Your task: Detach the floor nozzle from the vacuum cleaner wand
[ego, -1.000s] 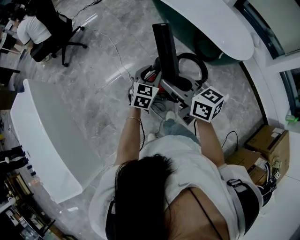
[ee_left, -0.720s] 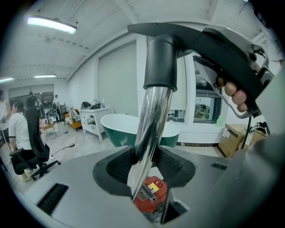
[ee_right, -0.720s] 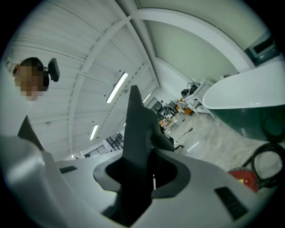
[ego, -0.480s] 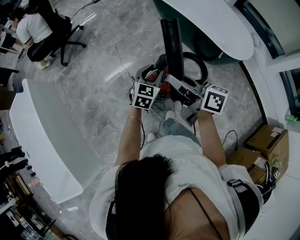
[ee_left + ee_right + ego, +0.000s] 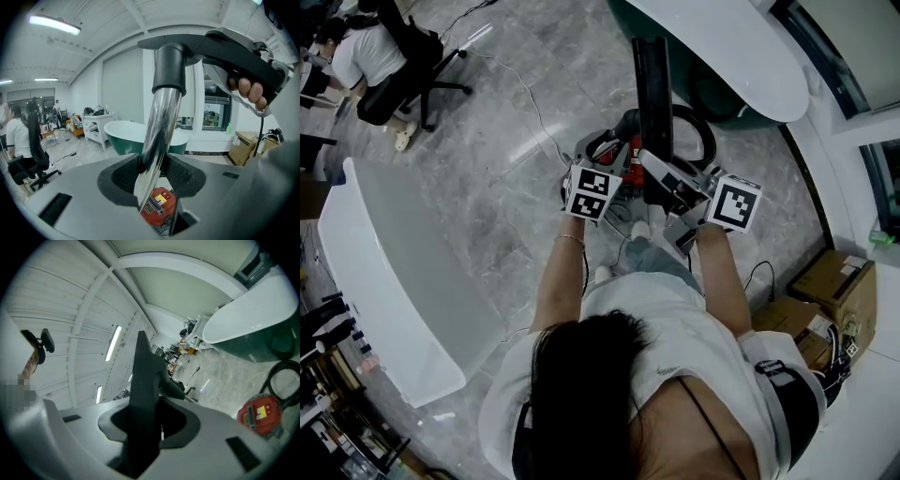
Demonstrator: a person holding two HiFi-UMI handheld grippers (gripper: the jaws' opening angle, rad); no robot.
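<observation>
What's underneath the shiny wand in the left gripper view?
The red vacuum body with a yellow label shows below the wand. The jaws of the left gripper, clamped on the wand, cover the rest of it.

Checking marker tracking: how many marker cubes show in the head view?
2. One cube sits on the left gripper, shut on the wand; the other on the right gripper, shut on the floor nozzle. None seems hidden.

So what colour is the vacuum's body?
The vacuum body is red with a yellow label, clearest in the left gripper view.
</observation>
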